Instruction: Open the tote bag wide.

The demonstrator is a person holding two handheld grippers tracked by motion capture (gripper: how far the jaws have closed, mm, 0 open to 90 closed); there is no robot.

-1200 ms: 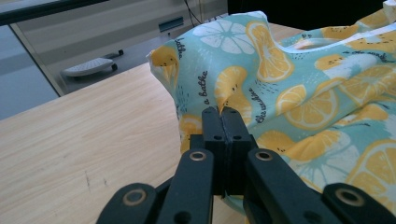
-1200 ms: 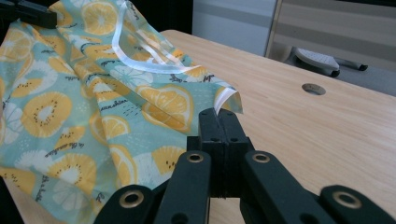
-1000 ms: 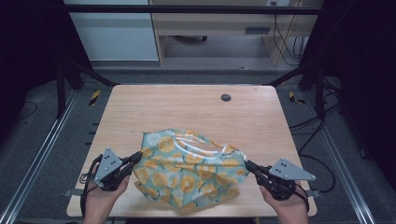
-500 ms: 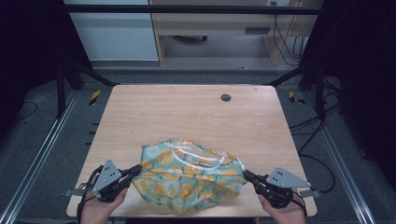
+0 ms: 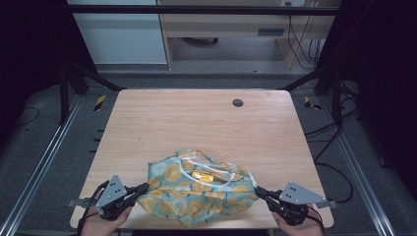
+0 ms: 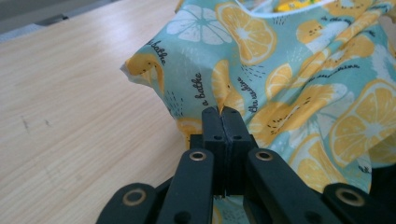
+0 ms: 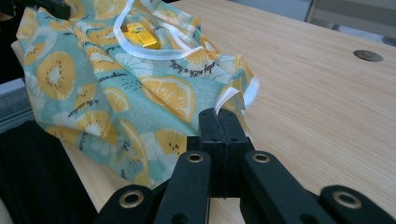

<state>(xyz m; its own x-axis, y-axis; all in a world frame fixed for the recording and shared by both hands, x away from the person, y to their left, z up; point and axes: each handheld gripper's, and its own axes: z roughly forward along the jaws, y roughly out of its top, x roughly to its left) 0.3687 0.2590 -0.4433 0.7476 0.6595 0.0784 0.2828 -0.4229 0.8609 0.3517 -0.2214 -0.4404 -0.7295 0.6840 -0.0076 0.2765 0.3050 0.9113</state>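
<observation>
The lemon-print cloth bag [image 5: 199, 189] lies crumpled at the near edge of the wooden surface [image 5: 196, 123], a yellow item [image 7: 137, 36] showing in its mouth. The left gripper [image 5: 142, 188] and right gripper [image 5: 258, 191] each have jaws clamped on a side fold. The step appears to be laying it down; next likely spreading it flat. Print reads "a bathe".

One camera overhead, two riding low at the table's near edge

The high view looks forward and down over the whole table [image 5: 196, 118]; each gripper view sits close behind its own jaws — facing inward across the wood. All three share the fruit-print cloth [image 5: 196, 194] [image 6: 289, 70] [image 7: 116, 93].
</observation>
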